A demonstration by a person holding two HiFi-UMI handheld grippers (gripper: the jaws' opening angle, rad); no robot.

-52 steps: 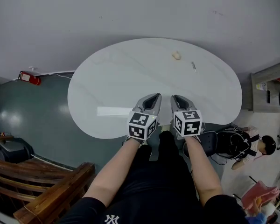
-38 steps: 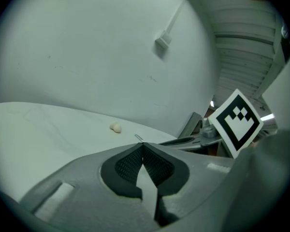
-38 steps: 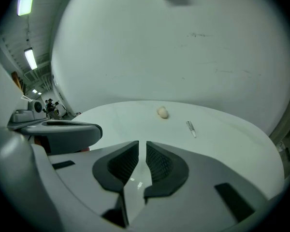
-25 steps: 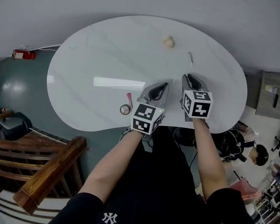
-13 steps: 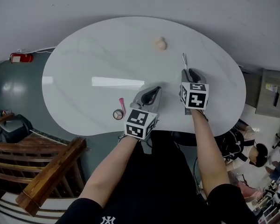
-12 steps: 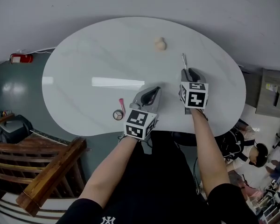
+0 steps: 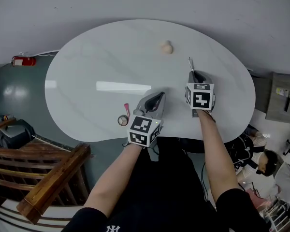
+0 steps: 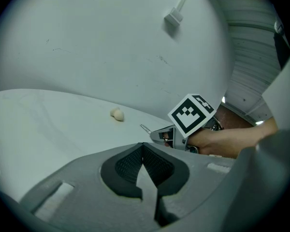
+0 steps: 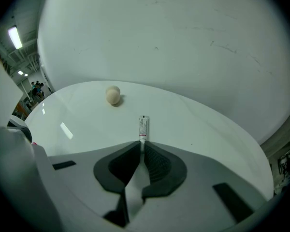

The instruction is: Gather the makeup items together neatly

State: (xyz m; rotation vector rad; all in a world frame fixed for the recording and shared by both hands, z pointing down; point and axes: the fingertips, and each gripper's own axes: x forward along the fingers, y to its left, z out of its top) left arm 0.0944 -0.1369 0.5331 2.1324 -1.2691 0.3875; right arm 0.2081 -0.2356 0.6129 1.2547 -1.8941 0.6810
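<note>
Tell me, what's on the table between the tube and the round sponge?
Nothing. Only bare white table lies between the tube and the sponge. The right gripper view shows this best, and the head view agrees.

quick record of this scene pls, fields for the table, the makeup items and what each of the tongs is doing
surface: white oval table
far side: beige sponge, lying alone
right tongs: jaws have just been closing, now pinching the near end of the slim tube
left tongs: shut, nothing between them
near left edge: pink stick beside a small round case
gathered: not yet, items lie spread apart
</note>
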